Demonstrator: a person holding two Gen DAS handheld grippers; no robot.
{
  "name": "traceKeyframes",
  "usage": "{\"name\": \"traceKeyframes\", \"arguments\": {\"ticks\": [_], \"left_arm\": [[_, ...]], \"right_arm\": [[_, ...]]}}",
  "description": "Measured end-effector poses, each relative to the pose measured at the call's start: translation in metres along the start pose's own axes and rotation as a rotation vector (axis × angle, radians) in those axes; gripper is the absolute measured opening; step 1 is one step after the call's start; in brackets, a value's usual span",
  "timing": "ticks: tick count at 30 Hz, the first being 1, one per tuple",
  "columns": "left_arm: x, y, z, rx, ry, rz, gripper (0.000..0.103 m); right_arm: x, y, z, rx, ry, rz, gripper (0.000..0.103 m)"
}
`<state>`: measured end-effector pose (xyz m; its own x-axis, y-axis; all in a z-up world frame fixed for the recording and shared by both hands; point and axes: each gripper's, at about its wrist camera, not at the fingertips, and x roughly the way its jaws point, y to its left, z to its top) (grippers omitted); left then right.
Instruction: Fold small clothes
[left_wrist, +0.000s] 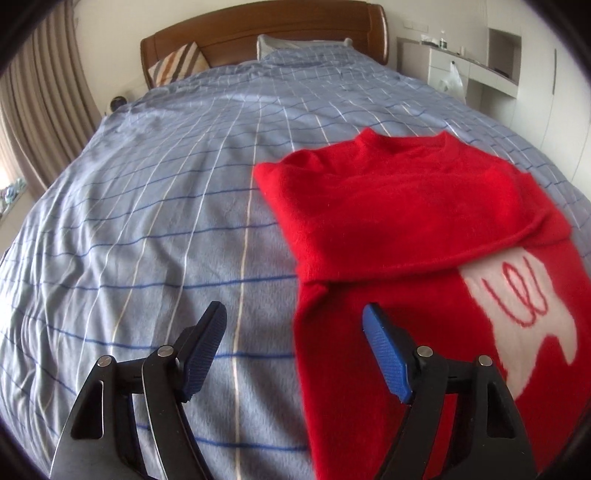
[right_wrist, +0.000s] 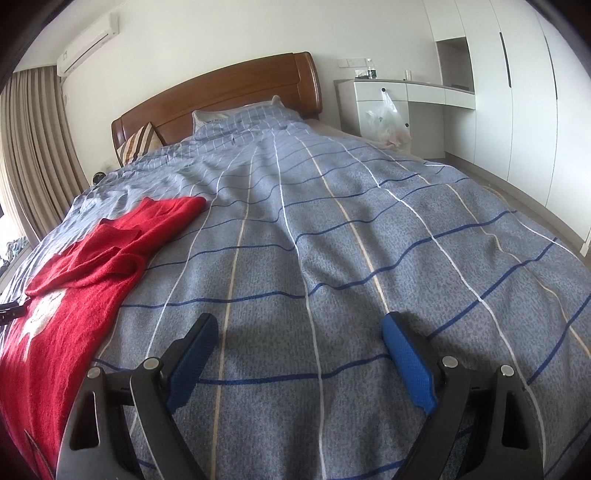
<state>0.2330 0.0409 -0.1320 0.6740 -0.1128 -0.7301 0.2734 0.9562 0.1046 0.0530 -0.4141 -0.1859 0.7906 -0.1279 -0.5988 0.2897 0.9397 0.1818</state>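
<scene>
A small red sweater (left_wrist: 399, 229) with a white patch (left_wrist: 517, 314) lies flat on the blue checked bedspread (left_wrist: 166, 221), its sleeves folded across the chest. My left gripper (left_wrist: 295, 314) is open and empty, hovering over the sweater's left lower edge, its right finger above the red fabric. In the right wrist view the sweater (right_wrist: 85, 266) lies at the left. My right gripper (right_wrist: 299, 325) is open and empty over bare bedspread (right_wrist: 332, 240) to the right of the sweater.
A wooden headboard (right_wrist: 229, 88) with pillows (left_wrist: 177, 62) stands at the far end. A white desk (right_wrist: 399, 99) with a hanging plastic bag (right_wrist: 388, 122) and wardrobes (right_wrist: 517, 92) line the right wall. Curtains (right_wrist: 33, 147) hang at the left.
</scene>
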Motion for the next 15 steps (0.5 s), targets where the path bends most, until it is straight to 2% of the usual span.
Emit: {"name": "traceKeyframes", "arguments": {"ticks": [1,2,3,5,10,15], "left_arm": [[0.002,-0.003,0.003,0.007,-0.02,0.017,0.07],[0.005,-0.004,0.004,0.018,-0.036,0.048,0.035],[0.01,-0.001,0.003,0.008,-0.029,0.085,0.006],[0.019,0.016,-0.007,-0.082,-0.006,0.06,0.005],[0.016,0.019,-0.013,-0.089,-0.011,0.061,0.005],[0.007,0.025,-0.017,-0.142,-0.002,0.063,0.017]], "right_arm": [[0.0,0.0,0.0,0.0,0.0,0.0,0.09],[0.0,0.0,0.0,0.0,0.0,0.0,0.09],[0.0,0.0,0.0,0.0,0.0,0.001,0.09],[0.0,0.0,0.0,0.0,0.0,0.001,0.09],[0.0,0.0,0.0,0.0,0.0,0.001,0.09],[0.0,0.001,0.0,0.002,0.0,0.002,0.09]]}}
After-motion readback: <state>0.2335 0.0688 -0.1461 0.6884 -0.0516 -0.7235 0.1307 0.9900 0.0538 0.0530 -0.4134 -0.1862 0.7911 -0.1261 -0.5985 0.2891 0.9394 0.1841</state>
